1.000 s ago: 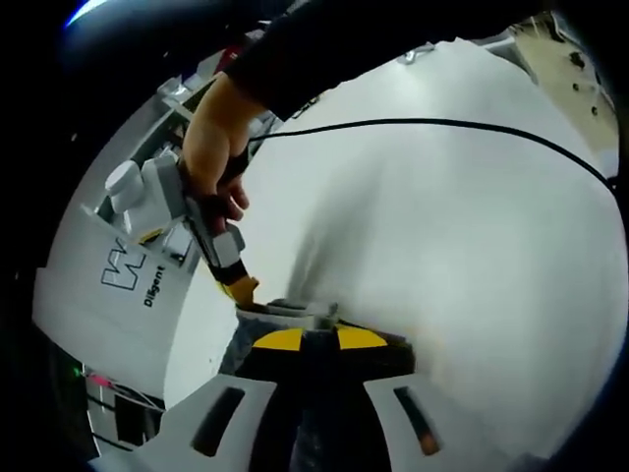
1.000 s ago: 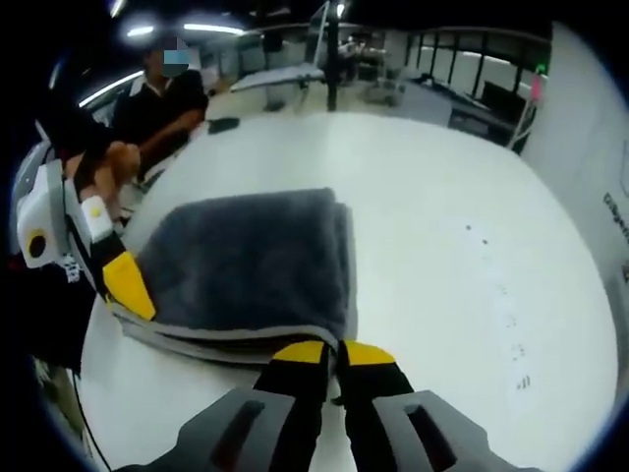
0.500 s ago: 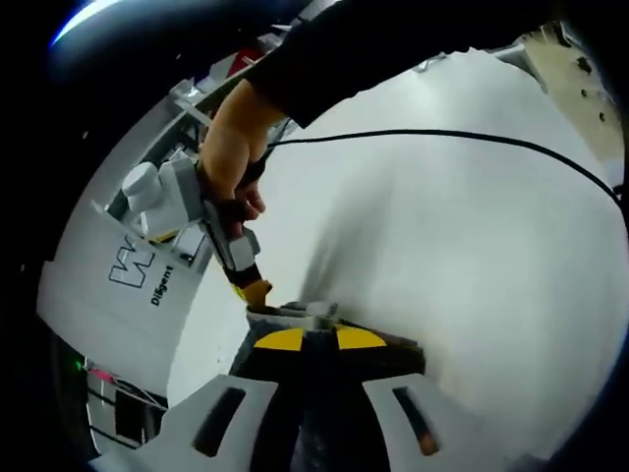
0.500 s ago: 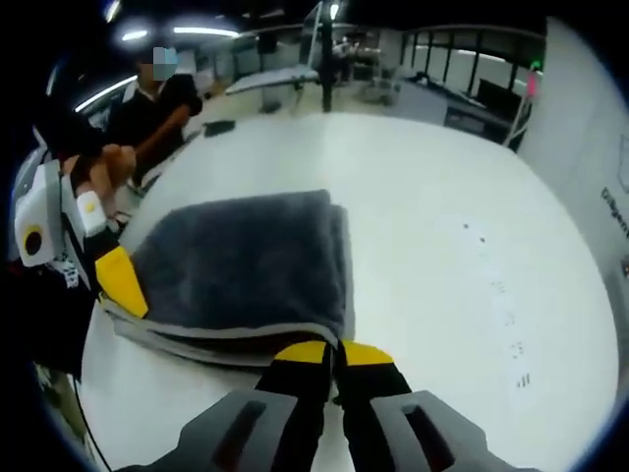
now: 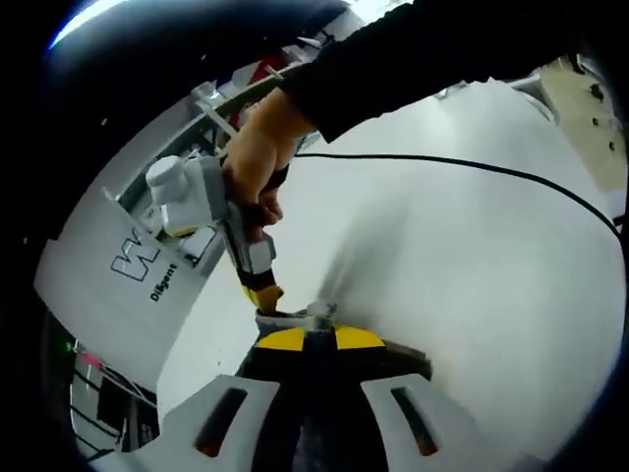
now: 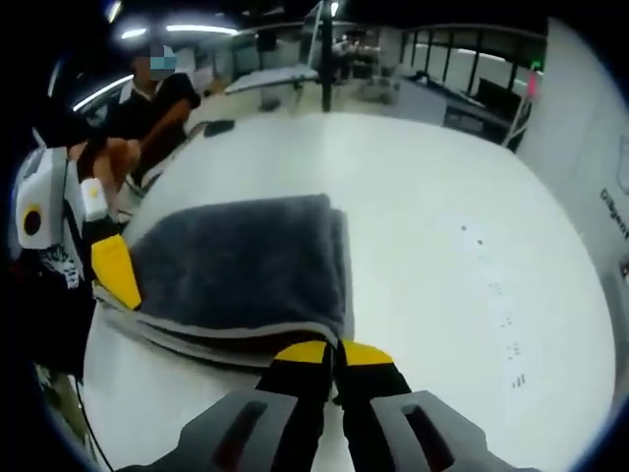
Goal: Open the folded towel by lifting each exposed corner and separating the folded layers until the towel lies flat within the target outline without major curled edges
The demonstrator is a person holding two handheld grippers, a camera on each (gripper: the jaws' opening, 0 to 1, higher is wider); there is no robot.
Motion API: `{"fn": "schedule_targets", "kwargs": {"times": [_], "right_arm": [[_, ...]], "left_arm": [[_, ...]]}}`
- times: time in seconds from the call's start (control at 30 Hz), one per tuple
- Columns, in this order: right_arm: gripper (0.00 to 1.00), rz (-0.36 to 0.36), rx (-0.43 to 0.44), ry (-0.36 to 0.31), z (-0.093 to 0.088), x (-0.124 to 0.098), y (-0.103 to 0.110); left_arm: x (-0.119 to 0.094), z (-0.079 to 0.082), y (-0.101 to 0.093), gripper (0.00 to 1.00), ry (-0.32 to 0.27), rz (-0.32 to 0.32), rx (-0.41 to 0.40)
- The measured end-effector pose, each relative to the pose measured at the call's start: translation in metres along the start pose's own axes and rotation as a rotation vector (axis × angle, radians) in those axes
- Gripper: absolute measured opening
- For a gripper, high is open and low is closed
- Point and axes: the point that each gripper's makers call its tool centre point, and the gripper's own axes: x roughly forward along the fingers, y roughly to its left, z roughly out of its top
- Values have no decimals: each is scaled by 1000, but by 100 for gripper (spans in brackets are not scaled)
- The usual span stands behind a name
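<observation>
Folded grey towel (image 6: 246, 265), near-edge corners pinched, first unfold in hand.

White table (image 6: 432, 216): towel lies on it, still folded in layers. Right gripper (image 6: 329, 356), jaws together on the near hem; left gripper (image 6: 116, 278) clamped on the neighbouring corner. Judged next: lift both, peel the top layer away. Panel (image 5: 108, 285) lettering reads "Diligent".
</observation>
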Motion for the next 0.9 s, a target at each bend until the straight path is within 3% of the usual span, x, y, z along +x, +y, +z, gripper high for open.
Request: {"fn": "schedule_targets", "kwargs": {"times": [0.47,0.9], "right_arm": [[0,-10,10,7,8,-2,5],[0,-18,13,5,13,-9,1]], "left_arm": [[-8,2,19,6,-29,60,-27],[-13,3,24,6,-40,72,-40]]}}
